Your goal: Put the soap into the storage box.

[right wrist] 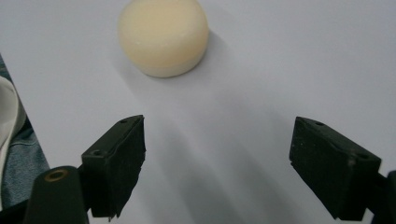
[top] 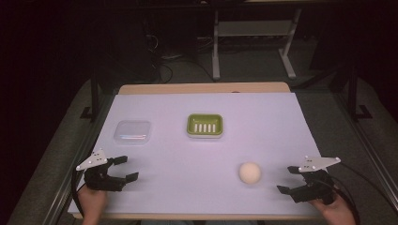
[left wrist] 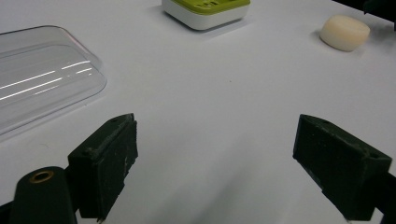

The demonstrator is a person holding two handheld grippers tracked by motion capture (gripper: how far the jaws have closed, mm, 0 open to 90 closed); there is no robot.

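A dark room with cables and a metal stand on the floor lies behind a table (top: 206, 88) covered by a pale lilac sheet. At the near left edge the left claw (top: 126, 168) hovers released, jaws wide apart with nothing between them. Beyond it lies a clear plastic lid (top: 133, 131), and toward the middle of the table sits a green soap dish (top: 204, 125) with a slotted insert. Right of centre and nearer the person rests a round cream soap bar (top: 249, 173), alone on the sheet and well apart from the dish. At the near right edge the right claw (top: 288, 179) is released too, aimed at the bar, which lies just ahead of its jaws in the right gripper view, not yet between them. The bar looks smooth and rounded (probably slick), so a grip placed off centre could squirt it out or roll it toward the table's edge. The lid is hard to read: its transparency leaves its rim and depth unclear, and the left gripper view cuts it off. The person's hands are cropped at the bottom of the high view.
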